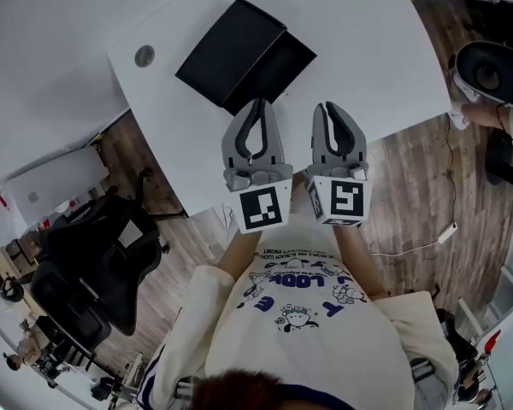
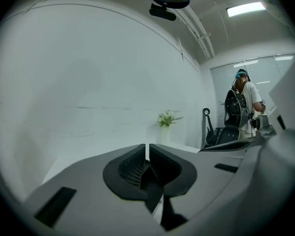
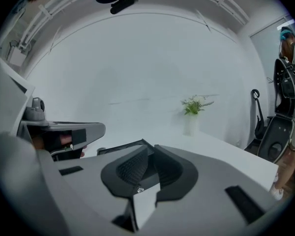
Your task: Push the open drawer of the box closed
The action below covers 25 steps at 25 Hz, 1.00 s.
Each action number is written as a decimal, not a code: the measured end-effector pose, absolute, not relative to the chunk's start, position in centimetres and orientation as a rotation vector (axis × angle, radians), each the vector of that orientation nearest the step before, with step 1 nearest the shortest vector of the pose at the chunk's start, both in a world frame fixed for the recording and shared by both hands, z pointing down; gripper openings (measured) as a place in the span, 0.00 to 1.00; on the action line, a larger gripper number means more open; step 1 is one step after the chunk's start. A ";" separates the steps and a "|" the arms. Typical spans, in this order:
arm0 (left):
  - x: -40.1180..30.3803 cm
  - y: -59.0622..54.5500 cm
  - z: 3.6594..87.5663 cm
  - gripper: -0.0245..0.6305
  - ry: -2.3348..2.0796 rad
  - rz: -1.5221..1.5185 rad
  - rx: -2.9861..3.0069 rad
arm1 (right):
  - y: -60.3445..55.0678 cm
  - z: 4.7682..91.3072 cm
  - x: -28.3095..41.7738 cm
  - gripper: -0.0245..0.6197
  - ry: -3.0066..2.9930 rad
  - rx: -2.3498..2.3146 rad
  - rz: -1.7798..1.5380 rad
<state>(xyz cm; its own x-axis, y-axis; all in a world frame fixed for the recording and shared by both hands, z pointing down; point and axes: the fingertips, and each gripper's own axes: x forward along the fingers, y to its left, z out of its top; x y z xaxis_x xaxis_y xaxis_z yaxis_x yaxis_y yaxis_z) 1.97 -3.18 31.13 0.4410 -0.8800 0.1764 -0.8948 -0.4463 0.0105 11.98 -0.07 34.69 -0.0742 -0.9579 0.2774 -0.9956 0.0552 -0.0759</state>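
A flat black box (image 1: pixel 229 48) lies on the white table (image 1: pixel 359 32), and its open drawer (image 1: pixel 282 63) sticks out toward the near right. My left gripper (image 1: pixel 258 104) hovers just short of the drawer's near corner with its jaws shut and nothing between them. My right gripper (image 1: pixel 326 107) is beside it to the right, over bare tabletop, also shut and empty. In the left gripper view the closed fingertips (image 2: pixel 147 150) hide the box. In the right gripper view the closed gripper (image 3: pixel 151 151) covers most of the box, whose dark edge (image 3: pixel 119 149) shows just behind.
A round grommet (image 1: pixel 144 55) sits in the table left of the box. A black office chair (image 1: pixel 94 272) stands at the lower left on the wood floor. A small potted plant (image 3: pixel 194 105) stands at the table's far side. A person (image 2: pixel 244 102) stands far right.
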 end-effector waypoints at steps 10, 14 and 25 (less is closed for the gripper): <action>1.5 -4.7 34.4 0.09 -1.710 0.281 2.416 | -3.3 38.7 11.9 0.10 -2.260 1.806 0.439; 1.0 -5.0 35.3 0.09 -1.747 0.299 2.376 | -4.1 40.0 11.9 0.10 -2.279 1.740 0.447; -0.3 -4.7 38.4 0.09 -1.785 0.351 2.274 | -4.6 43.1 9.9 0.16 -2.309 1.563 0.464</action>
